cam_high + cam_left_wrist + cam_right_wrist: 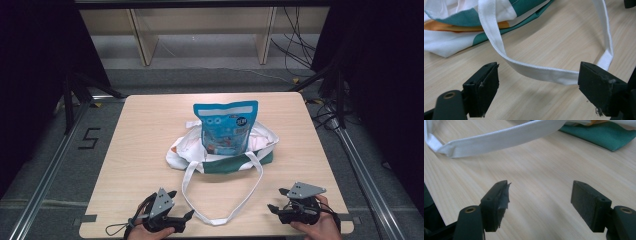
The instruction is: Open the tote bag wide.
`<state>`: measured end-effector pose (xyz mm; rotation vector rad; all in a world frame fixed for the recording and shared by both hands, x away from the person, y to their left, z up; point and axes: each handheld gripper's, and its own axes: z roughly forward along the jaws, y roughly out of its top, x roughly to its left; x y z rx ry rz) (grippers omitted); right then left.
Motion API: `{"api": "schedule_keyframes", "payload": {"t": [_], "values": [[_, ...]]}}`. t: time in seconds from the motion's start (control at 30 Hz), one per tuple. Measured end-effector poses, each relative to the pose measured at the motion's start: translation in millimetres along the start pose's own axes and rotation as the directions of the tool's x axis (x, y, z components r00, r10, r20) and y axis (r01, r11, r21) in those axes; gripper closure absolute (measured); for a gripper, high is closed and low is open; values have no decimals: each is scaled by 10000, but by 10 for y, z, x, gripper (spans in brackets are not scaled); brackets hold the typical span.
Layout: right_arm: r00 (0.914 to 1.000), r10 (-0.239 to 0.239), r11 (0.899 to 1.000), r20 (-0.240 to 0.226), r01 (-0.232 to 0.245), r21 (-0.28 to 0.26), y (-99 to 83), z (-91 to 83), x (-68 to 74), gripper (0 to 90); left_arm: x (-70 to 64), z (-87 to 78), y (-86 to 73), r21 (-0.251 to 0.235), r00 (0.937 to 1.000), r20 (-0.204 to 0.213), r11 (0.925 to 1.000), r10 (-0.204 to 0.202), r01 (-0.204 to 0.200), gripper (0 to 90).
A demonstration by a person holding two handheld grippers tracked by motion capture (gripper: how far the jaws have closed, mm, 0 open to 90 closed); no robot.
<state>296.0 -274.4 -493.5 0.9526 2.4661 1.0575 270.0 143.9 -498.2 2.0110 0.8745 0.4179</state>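
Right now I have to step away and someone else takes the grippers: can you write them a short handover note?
Left gripper: open, low at the near edge, fingers facing the white handle loop, not touching it.
Right gripper: open, over bare table, holding nothing.
Things: tote bag lies slumped mid-table; blue pouch stands upright at its mouth, whether partly inside cannot be told.
Done: pouch placed at the bag.
Left: probably grasp the handle; nothing gripped yet.

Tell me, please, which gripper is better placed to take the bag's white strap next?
Probably the left gripper: its open jaws already frame the strap just ahead. The right gripper, also open, faces bare table, with the strap off to one side.
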Motion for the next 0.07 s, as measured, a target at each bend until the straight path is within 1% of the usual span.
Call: {"api": "schedule_keyframes", "payload": {"t": [0.03, 0.07], "values": [[9999, -112, 9999, 29, 112, -18, -3, 4, -8, 312, 7, 2, 2, -15, 10000, -20, 10000, 57, -57, 163], [9999, -117, 9999, 37, 117, 3, -4, 5, -9, 312, 11, 2, 4, -32, 10000, -26, 10000, 91, -91, 165]]}}
